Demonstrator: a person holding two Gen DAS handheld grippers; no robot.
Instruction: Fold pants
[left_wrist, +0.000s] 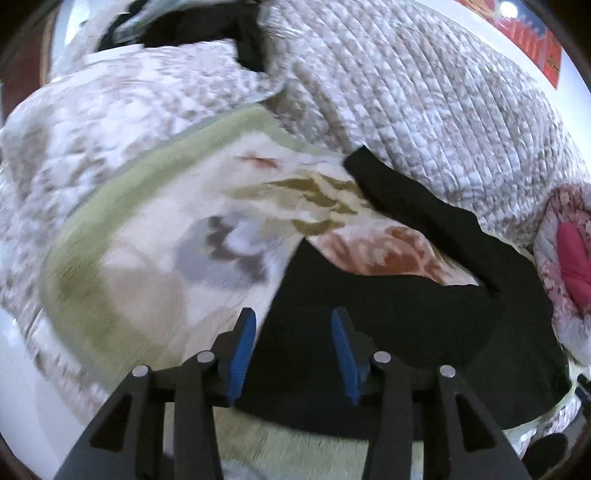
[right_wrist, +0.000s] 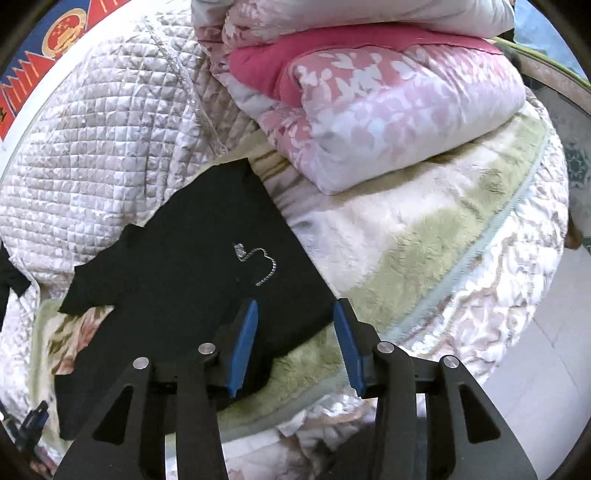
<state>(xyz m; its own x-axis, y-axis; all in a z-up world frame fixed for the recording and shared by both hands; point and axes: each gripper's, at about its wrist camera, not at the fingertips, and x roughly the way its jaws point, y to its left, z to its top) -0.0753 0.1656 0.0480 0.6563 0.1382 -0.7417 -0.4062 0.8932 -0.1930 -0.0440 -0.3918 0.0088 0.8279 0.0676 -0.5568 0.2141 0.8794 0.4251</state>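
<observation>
Black pants lie spread on a floral fleece blanket on a bed. In the left wrist view one leg runs up and away to the right. My left gripper is open, its blue pads hovering over the pants' near left part. In the right wrist view the pants show a small silver chain on top. My right gripper is open above the pants' near right edge. The left gripper's tip also shows at the far lower left of the right wrist view.
A quilted beige bedspread is bunched behind the pants. A stack of folded pink floral quilts sits on the bed's right. Another dark garment lies at the far back. White floor tiles lie beyond the bed edge.
</observation>
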